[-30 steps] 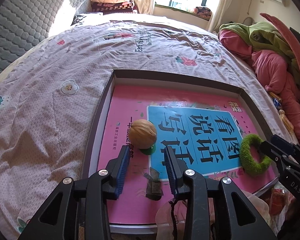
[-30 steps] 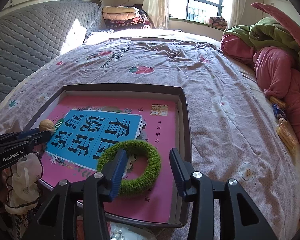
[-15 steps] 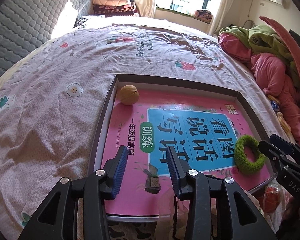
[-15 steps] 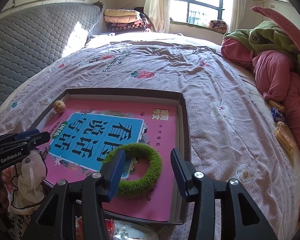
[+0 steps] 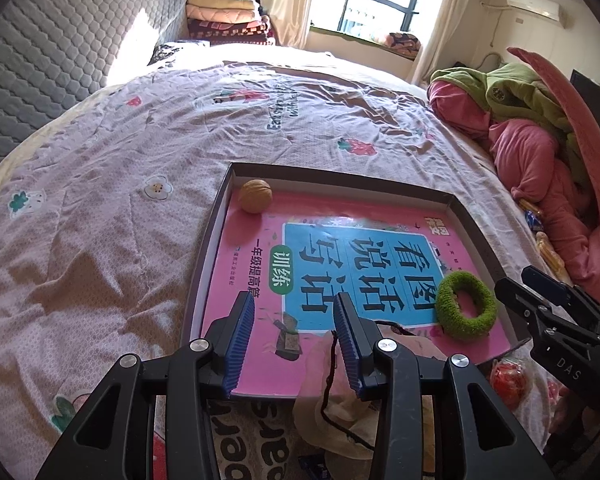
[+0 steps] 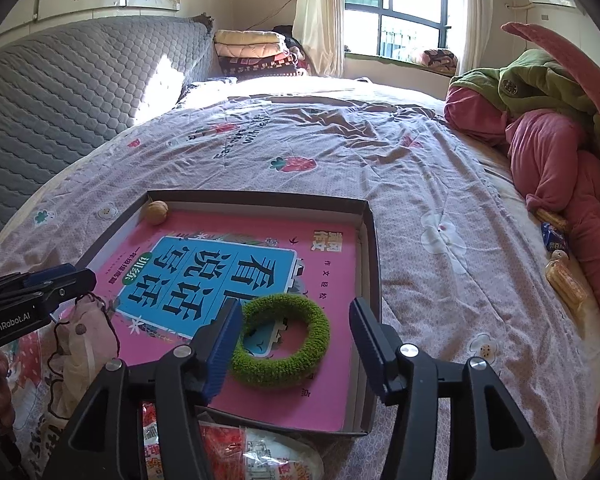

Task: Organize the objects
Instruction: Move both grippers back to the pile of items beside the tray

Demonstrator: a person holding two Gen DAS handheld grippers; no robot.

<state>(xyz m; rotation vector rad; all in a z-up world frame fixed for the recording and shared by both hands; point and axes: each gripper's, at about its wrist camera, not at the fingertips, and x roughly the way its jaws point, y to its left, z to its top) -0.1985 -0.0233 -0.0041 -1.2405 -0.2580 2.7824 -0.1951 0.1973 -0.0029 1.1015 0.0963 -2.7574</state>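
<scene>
A shallow dark box [image 5: 340,178] lies on the bed with a pink book [image 5: 252,248] covering its floor. A walnut [image 5: 255,196] rests in the box's far left corner, also seen as the walnut [image 6: 157,212] from the right wrist. My left gripper [image 5: 296,336] hovers open over the book's near edge, holding nothing. A fuzzy green ring [image 6: 282,338] lies flat on the book near the box's right wall. My right gripper [image 6: 296,340] straddles the ring with its jaws opening, and the right pad stands apart from it. The ring [image 5: 466,306] and right gripper [image 5: 540,304] show at the left view's right side.
A cream drawstring pouch [image 6: 84,336] and red-and-white snack packets [image 6: 260,452] lie at the box's near edge. Pink and green clothes [image 6: 548,140] pile up on the right, with wrapped snacks [image 6: 564,280] beside them. Folded blankets [image 6: 252,52] sit by the window; a grey quilted headboard [image 6: 60,100] runs along the left.
The walnut rolled from just ahead of my left fingertips to the box's far left corner. My left gripper drew back and rose. The right jaws widened around the green ring.
</scene>
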